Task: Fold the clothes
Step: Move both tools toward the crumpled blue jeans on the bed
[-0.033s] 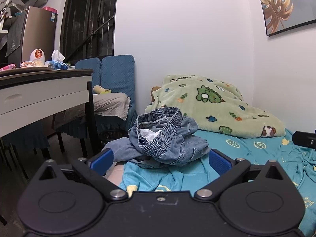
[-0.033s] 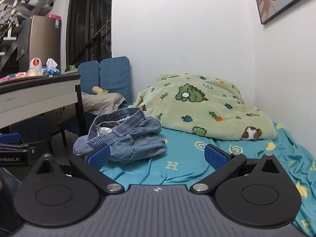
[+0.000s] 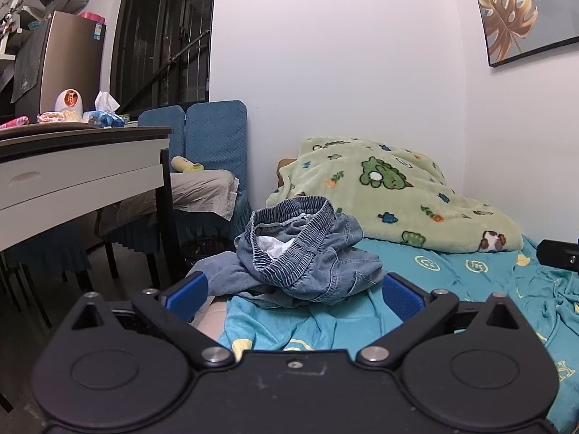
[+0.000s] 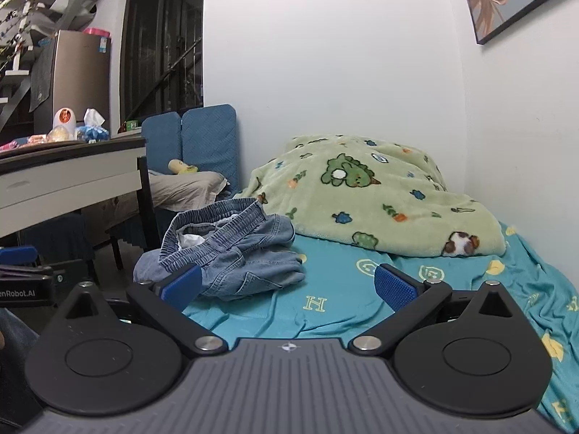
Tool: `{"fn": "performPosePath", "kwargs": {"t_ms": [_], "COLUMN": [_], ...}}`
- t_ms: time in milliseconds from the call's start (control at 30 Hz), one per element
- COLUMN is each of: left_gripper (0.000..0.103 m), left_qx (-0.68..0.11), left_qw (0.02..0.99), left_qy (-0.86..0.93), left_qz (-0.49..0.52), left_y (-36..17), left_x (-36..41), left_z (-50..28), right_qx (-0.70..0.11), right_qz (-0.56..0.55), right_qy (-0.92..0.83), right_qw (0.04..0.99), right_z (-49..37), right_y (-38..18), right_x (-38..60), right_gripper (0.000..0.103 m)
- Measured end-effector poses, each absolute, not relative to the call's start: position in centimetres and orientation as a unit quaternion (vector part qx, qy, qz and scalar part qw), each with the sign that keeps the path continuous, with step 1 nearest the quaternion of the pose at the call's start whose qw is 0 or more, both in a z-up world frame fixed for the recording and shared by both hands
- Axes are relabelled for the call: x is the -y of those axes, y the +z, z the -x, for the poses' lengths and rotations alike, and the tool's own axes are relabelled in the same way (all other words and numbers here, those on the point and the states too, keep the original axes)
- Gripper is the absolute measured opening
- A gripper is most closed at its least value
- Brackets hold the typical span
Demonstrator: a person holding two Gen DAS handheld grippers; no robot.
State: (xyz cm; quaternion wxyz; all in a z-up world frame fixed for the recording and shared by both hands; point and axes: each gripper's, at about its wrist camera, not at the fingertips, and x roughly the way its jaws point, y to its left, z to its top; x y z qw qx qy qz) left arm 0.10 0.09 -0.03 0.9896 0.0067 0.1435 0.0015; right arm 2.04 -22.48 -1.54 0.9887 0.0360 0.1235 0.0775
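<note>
A crumpled pair of blue denim shorts [image 3: 304,249] with an elastic waistband lies in a heap at the left edge of the bed, on the teal sheet [image 3: 452,271]. It also shows in the right wrist view [image 4: 231,253]. My left gripper [image 3: 295,291] is open and empty, its blue pads low in front of the shorts. My right gripper [image 4: 287,284] is open and empty, to the right of the shorts above the sheet [image 4: 343,289]. The left gripper's body shows at the left edge of the right wrist view [image 4: 21,282].
A green cartoon-print blanket [image 3: 391,191] is piled at the head of the bed against the white wall. A table [image 3: 83,170] with small items stands left, with blue-covered chairs [image 3: 213,144] behind it. A framed leaf picture [image 3: 521,14] hangs upper right.
</note>
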Motion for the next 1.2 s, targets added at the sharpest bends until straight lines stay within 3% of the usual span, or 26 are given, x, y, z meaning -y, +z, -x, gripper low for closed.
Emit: {"fn": "performPosePath", "kwargs": {"t_ms": [1200], "left_gripper": [0.103], "left_qx": [-0.132], "left_qw": [0.991], "left_qy": [0.001], "left_qz": [-0.011], "left_y": [-0.6], "left_x": [0.1], "left_z": [0.1], "right_qx": [-0.124], "right_qz": [-0.021], "right_qy": [0.066], "right_qw": [0.99], "right_z": [-2.0], "right_y": [-2.1], "right_x": [23.0], "right_gripper": [0.103]}}
